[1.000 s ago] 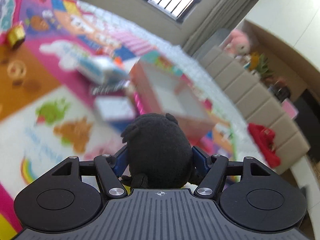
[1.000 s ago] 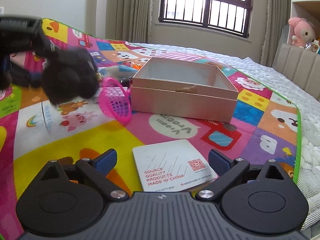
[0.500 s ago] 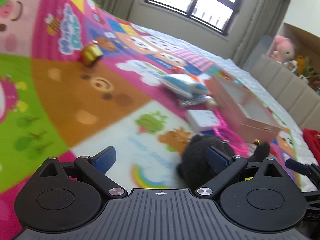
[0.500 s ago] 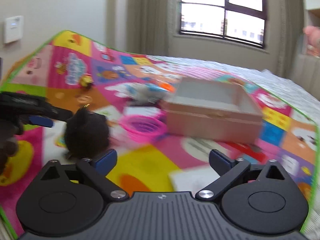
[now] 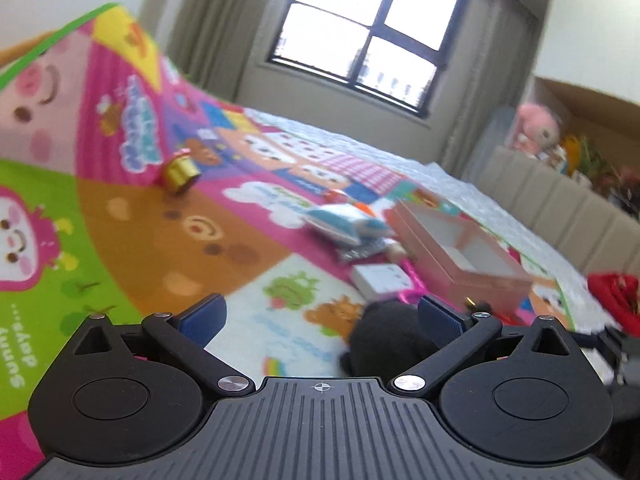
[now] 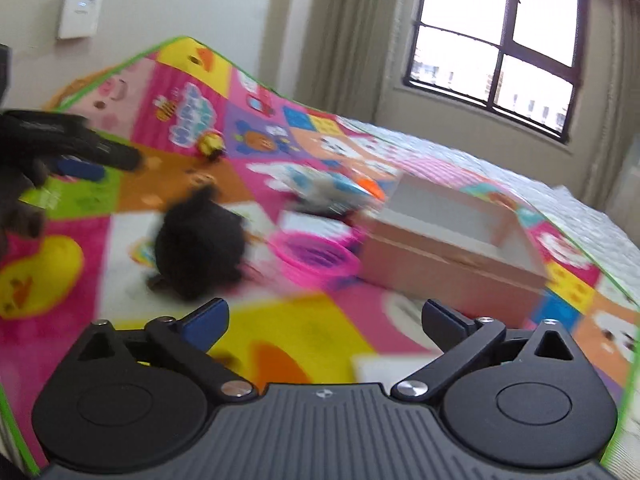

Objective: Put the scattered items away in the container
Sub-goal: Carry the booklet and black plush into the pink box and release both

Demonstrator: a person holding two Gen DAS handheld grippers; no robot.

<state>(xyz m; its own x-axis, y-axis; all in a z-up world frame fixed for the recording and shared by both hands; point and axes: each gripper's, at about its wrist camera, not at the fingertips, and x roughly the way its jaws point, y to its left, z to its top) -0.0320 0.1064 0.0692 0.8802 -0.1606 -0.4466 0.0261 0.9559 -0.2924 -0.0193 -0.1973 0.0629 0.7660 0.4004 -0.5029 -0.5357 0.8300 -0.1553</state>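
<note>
The black plush toy (image 5: 386,336) lies on the play mat (image 5: 132,220), not in the pink box (image 5: 460,258). Seen from the left hand-held gripper (image 5: 322,316), it is just ahead and to the right, partly hidden behind the right finger. This gripper's jaws have just been opening and now stand wide apart; the toy is near the right pad (image 5: 438,318), but nothing is pinched. The right hand-held gripper (image 6: 324,316) is also spread wide, its jaws having just opened a little further, with only mat between them. From it the toy (image 6: 200,248) lies ahead to the left and the box (image 6: 452,248) ahead to the right. The left gripper seems the nearer to the toy, and the box is beyond the toy, further right. The toy looks roundish, with no clear long axis. The right view shows the toy whole, with the pink basket (image 6: 316,258) between it and the box. The left view shows a gold object (image 5: 180,172) far ahead to the left, and a white packet (image 5: 380,278) before the box.
</note>
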